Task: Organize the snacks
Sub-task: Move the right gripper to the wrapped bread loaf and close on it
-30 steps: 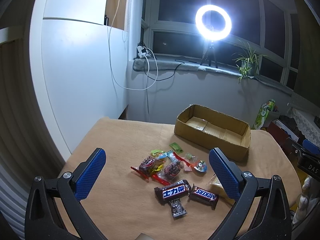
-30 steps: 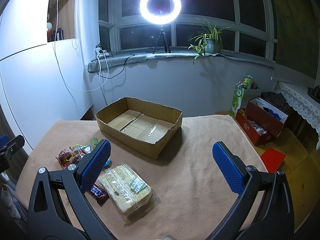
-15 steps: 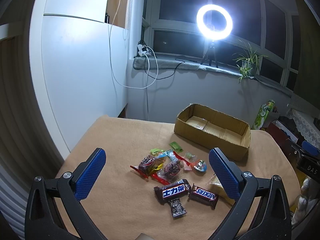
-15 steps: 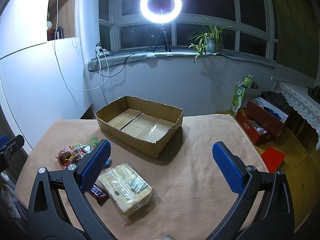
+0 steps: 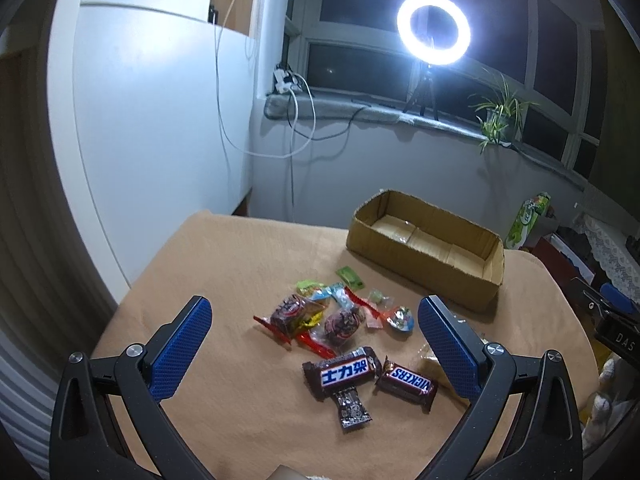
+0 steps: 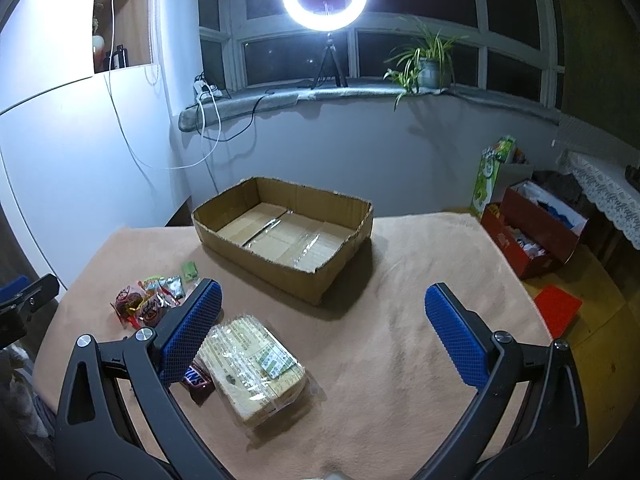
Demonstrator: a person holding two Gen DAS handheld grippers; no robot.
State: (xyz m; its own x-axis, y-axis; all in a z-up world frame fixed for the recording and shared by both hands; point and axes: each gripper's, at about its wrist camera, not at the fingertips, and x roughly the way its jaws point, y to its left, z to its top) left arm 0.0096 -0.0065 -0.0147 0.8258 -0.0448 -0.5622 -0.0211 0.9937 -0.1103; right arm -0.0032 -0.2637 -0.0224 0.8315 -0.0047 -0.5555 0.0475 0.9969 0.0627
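Both tools gape wide, empty: left tool (image 5: 314, 334), right tool (image 6: 322, 330). Snacks (image 5: 340, 332) lie loose on table, near-left of empty cardboard box (image 6: 320, 276). Nothing sorted; I judge first grasp comes next

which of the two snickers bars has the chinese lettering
The left Snickers bar, with white Chinese characters on blue; the right Snickers bar reads SNICKERS upside down.

One cardboard box (image 6: 280, 236), two Snickers bars (image 5: 406, 380), one wrapped cracker pack (image 6: 252, 364).
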